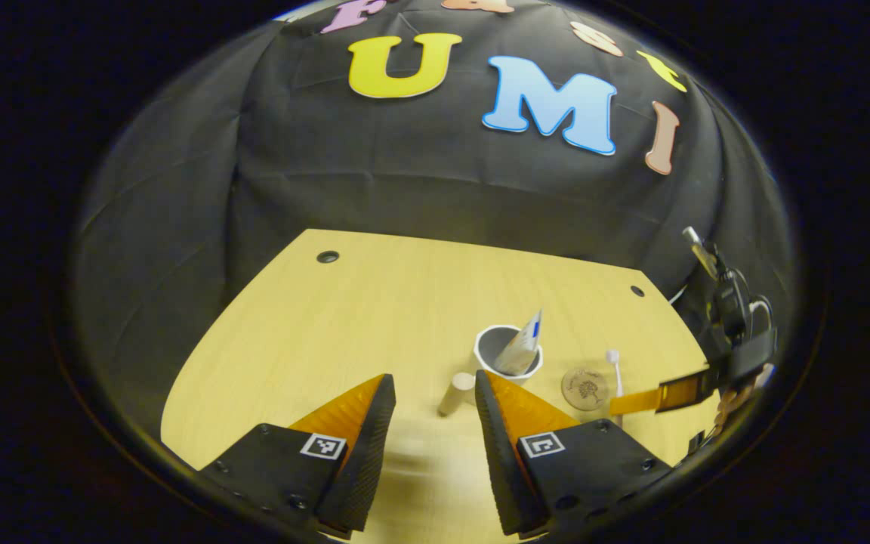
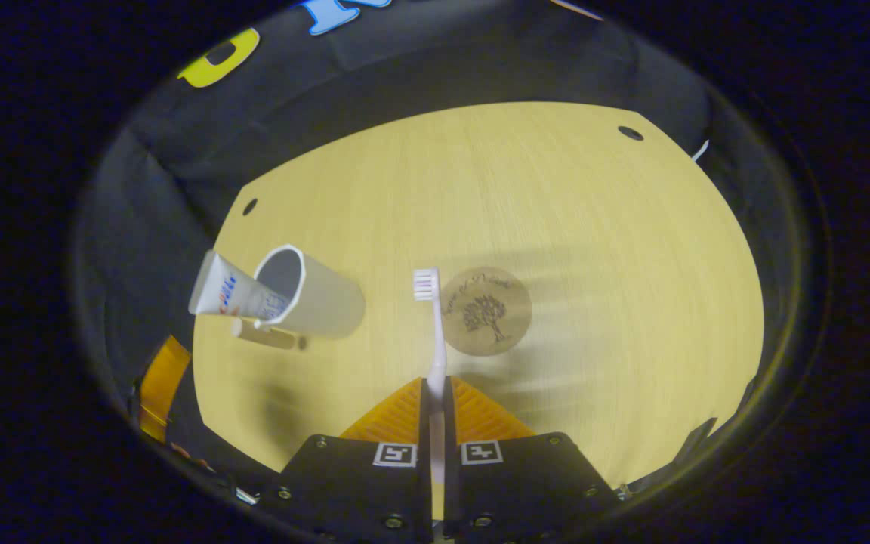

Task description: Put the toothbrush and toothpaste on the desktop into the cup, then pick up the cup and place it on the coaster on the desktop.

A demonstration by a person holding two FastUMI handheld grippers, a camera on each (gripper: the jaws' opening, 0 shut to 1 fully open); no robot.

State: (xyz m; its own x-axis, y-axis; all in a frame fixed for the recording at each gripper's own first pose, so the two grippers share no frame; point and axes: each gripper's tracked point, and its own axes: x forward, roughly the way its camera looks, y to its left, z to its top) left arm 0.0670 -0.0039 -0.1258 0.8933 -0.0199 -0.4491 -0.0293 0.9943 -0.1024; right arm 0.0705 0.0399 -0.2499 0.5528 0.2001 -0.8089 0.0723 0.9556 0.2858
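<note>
Right gripper view: right gripper (image 2: 435, 393) clamped the slim white plastic toothbrush (image 2: 435, 340) low on its handle (light, slippery, may pivot); left gripper (image 1: 435, 400) gaped empty near the white paper cup (image 1: 509, 351).

Both cameras look down at the table (image 1: 314, 325) from above. The left gripper view sees the cup (image 1: 507, 351) near; both see the coaster (image 2: 485, 310).

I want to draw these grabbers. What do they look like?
Each gripper has two wedge-shaped fingers with ribbed inner faces. They sit on chunky black blocks with screws, and each block has a small square black-and-white marker. The right gripper looks the same, and from farther off it has thin cables looping over its black body.
</note>
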